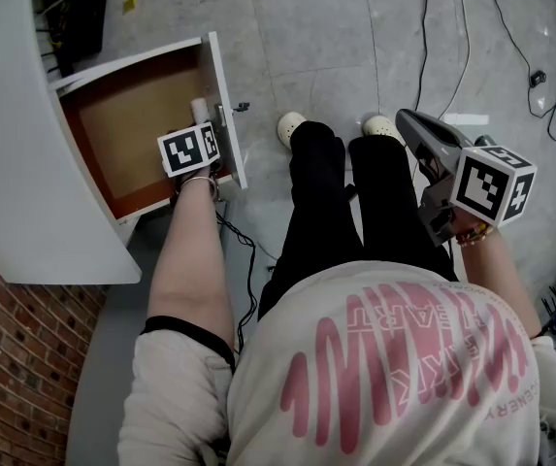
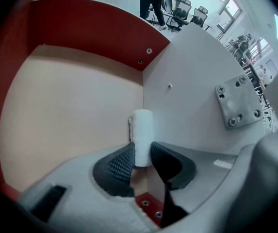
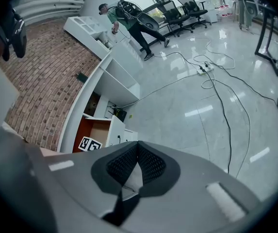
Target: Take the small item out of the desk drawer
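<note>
The drawer (image 1: 132, 124) is seen pulled out from under the white worktop (image 1: 16, 115), its pale wooden floor framed by red-brown inner walls. The left gripper (image 2: 140, 153) is held straight down into it, close to the corner where the white front panel (image 2: 192, 81) meets the back wall. And there it is: the small white cylinder (image 2: 142, 129) is caught between the left fingers (image 2: 119, 161), one ribbed pad pressed against each side of its lower end. The cylinder is kept upright, just beside the front panel, and its top is left sticking out past the fingertips. Whether its base is touching the drawer floor cannot be told. In the head view the same cylinder is glimpsed just above the marker cube (image 1: 190, 150), inside the drawer.

A grey metal plate (image 2: 238, 101) with screws is seen fixed to the inside of the front panel.

Over on the other side, the right gripper (image 3: 138, 148) is held well away from the drawer, angled down over the glossy grey floor (image 1: 355, 37). Its fingers are clenched tip to tip, and nothing is carried between them. Black cables (image 1: 423, 37) are seen trailing across the floor beyond the person's black trousers (image 1: 326, 202) and white shoes (image 1: 290, 124).
</note>
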`<state>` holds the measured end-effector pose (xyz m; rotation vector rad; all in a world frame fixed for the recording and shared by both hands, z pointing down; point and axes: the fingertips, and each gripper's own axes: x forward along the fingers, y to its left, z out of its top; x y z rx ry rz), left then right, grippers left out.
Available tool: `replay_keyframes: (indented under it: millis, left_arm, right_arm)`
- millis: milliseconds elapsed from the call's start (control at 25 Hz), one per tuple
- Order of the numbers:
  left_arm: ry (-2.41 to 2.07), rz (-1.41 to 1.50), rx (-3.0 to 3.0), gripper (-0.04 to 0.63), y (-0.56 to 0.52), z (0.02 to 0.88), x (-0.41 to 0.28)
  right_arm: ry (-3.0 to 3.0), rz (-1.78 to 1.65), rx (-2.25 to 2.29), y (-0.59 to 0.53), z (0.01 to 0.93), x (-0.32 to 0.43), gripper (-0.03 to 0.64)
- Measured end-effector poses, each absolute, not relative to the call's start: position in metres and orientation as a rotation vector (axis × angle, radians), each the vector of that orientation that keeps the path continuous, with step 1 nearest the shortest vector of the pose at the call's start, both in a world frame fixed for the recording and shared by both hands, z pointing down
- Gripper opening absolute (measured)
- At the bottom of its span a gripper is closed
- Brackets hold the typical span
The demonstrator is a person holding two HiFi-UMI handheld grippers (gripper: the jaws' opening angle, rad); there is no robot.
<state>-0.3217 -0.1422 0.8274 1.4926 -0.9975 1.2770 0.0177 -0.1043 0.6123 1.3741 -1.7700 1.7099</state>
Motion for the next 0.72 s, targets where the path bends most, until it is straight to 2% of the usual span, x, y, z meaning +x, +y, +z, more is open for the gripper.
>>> replay_keyframes:
  millis: [720]
  left_arm:
    - [-1.195, 1.151, 1.517, 0.109, -0.152, 0.773, -0.311]
  right_arm:
    - [-1.879, 1.686, 1.344, -0.098, 0.575, 0.028, 0.012]
